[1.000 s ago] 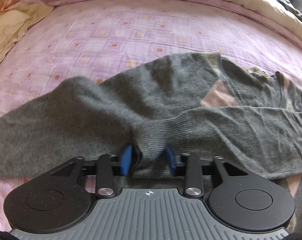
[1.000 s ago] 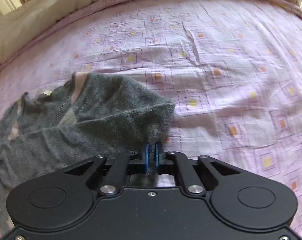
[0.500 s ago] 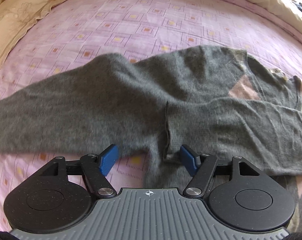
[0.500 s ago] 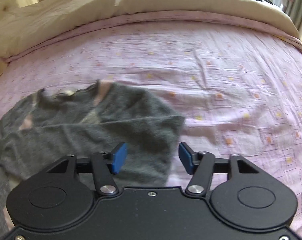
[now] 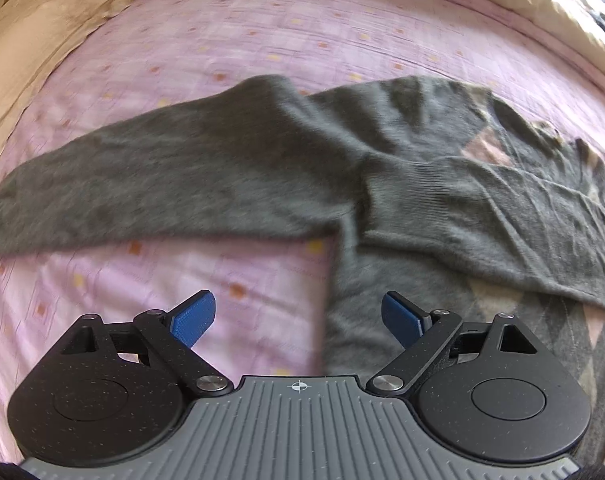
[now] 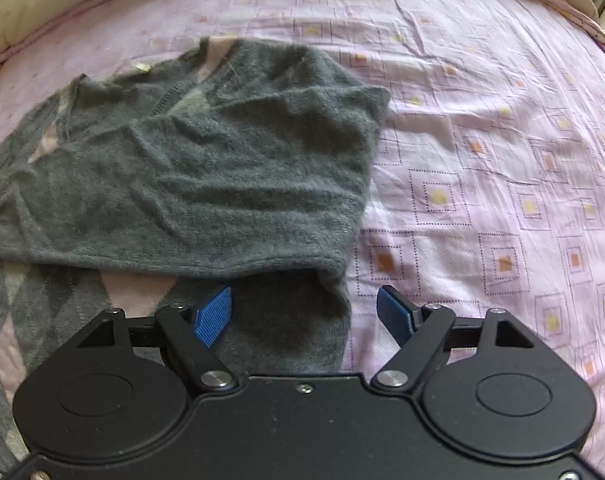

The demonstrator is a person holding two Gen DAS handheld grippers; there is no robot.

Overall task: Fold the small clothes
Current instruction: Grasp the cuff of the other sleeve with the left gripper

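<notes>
A grey knitted sweater [image 5: 382, 184] with pink and pale diamond patches lies on the bed. One sleeve [image 5: 162, 184] stretches out to the left; the other sleeve [image 5: 502, 220] is folded across the body, its ribbed cuff near the middle. My left gripper [image 5: 298, 320] is open above the sweater's side edge, holding nothing. In the right wrist view the same sweater [image 6: 206, 176] shows its folded sleeve over the chest. My right gripper [image 6: 304, 314] is open over the sweater's right edge, with nothing between its blue pads.
The pink patterned bedsheet [image 6: 502, 160] covers the bed, with bare sheet to the right of the sweater. A beige duvet [image 5: 42, 40] is bunched along the far and left edges of the bed.
Both grippers let go of the sleeve and opened wide, then drew back. The sleeve now lies folded across the sweater's body.
</notes>
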